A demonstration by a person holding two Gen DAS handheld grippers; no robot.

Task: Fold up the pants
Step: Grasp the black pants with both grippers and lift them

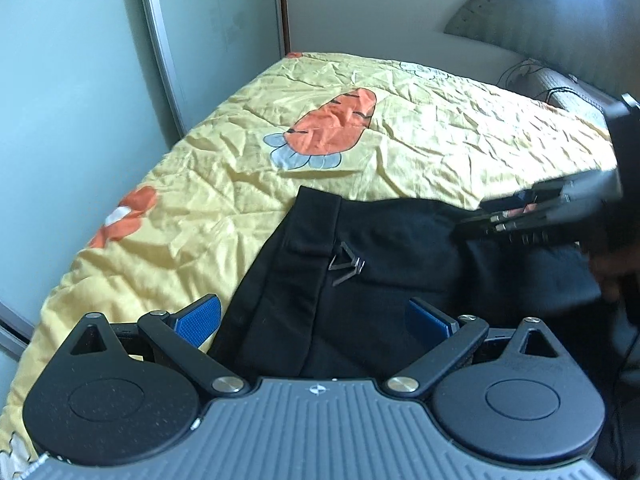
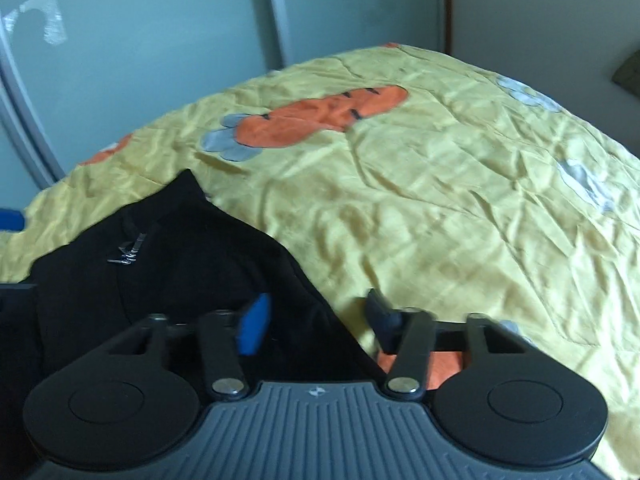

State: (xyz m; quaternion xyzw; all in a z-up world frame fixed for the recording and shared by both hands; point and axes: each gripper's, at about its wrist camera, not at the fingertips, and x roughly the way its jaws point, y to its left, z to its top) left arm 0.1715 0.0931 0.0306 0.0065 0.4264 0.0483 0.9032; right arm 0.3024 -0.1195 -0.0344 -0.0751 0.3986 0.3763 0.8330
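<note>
Open left tongs (image 1: 314,322) over black pants (image 1: 384,264)

A: How much of the pants (image 1: 360,276) can you make out?

B: Not all. In the left wrist view they run off at 3 o'clock behind the right claw (image 1: 496,216), which is smeared with blur, so its grip can't be read there.

A: And the right wrist view?

B: Soft all over. The pants (image 2: 180,260) vanish under the claw body at 6 o'clock; the bed (image 2: 460,200) is cut at 3 o'clock.
</note>
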